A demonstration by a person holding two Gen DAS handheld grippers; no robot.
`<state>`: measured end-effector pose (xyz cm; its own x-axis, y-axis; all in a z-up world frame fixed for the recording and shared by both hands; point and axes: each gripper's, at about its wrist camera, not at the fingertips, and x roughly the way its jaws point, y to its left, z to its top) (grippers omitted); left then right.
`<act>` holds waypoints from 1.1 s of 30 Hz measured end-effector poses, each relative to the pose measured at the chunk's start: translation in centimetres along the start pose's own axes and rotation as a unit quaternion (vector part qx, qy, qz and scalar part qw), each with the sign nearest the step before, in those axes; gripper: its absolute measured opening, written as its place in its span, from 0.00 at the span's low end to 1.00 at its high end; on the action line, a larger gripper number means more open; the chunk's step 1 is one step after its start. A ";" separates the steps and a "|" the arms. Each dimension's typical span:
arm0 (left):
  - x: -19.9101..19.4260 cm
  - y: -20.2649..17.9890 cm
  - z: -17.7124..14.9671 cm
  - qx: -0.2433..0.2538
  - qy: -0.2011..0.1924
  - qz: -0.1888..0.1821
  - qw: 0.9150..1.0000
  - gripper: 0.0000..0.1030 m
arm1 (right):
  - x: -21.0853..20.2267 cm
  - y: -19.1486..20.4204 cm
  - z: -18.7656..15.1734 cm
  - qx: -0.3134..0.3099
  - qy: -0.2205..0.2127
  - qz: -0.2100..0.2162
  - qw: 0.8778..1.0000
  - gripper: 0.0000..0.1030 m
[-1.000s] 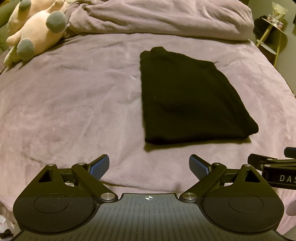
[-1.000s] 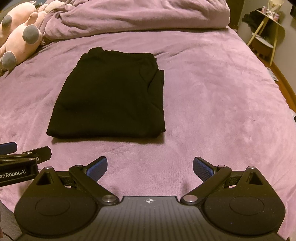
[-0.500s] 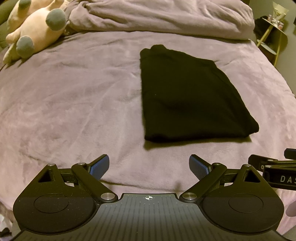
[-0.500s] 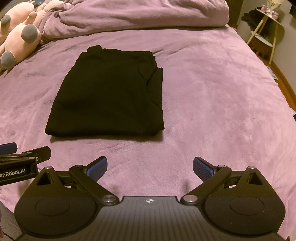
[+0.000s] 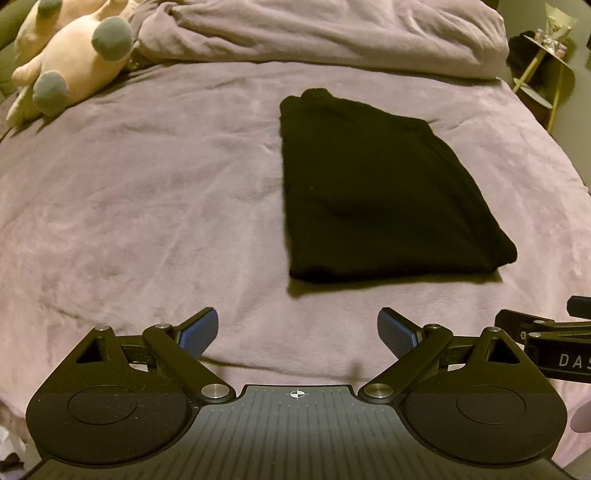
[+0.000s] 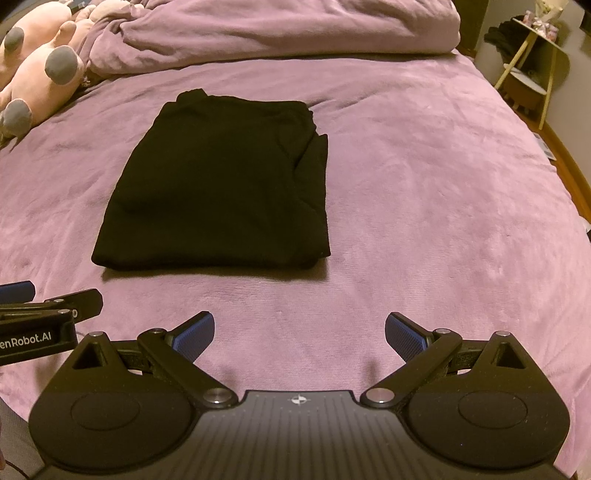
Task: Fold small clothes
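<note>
Over the near edge of the bed, I hold both tools low and level, side by side, pointing toward 12 o'clock. My left gripper point(image 5: 297, 328) has its jaws spread wide with nothing between them; the blue ribbed pads point(image 5: 197, 329) are clear of the cloth. My right gripper point(image 6: 300, 330) stands the same, jaws wide apart and empty. Each tool shows at the edge of the other's view, near but apart.

I note the black garment point(image 6: 218, 184) lying folded flat on the mauve blanket point(image 6: 424, 192), at 1 o'clock from the left tool and 11 o'clock from the right, well apart from both. Its near edge is a straight, thick fold; the right side shows a loose overlapping flap.

Beyond it at 12 o'clock a bunched duvet point(image 6: 273, 29) lies across the bed. At 10 o'clock a pink plush toy point(image 5: 70, 62) with grey feet rests beside it. At 2 o'clock a small yellow-legged stand point(image 6: 532, 66) sits off the bed. Blanket nap is soft, lightly creased.
</note>
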<state>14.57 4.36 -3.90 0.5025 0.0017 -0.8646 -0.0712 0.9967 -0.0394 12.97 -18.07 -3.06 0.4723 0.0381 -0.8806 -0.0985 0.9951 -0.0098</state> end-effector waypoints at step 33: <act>0.0 -0.4 -0.6 0.011 -0.007 0.010 1.000 0.94 | 0.1 -0.4 -0.1 0.007 0.006 0.002 1.000 0.96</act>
<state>14.14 3.91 -4.20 0.5134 0.0220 -0.8579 -0.0627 0.9980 -0.0120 13.00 -18.43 -3.22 0.4607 0.0412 -0.8866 -0.0887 0.9961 0.0002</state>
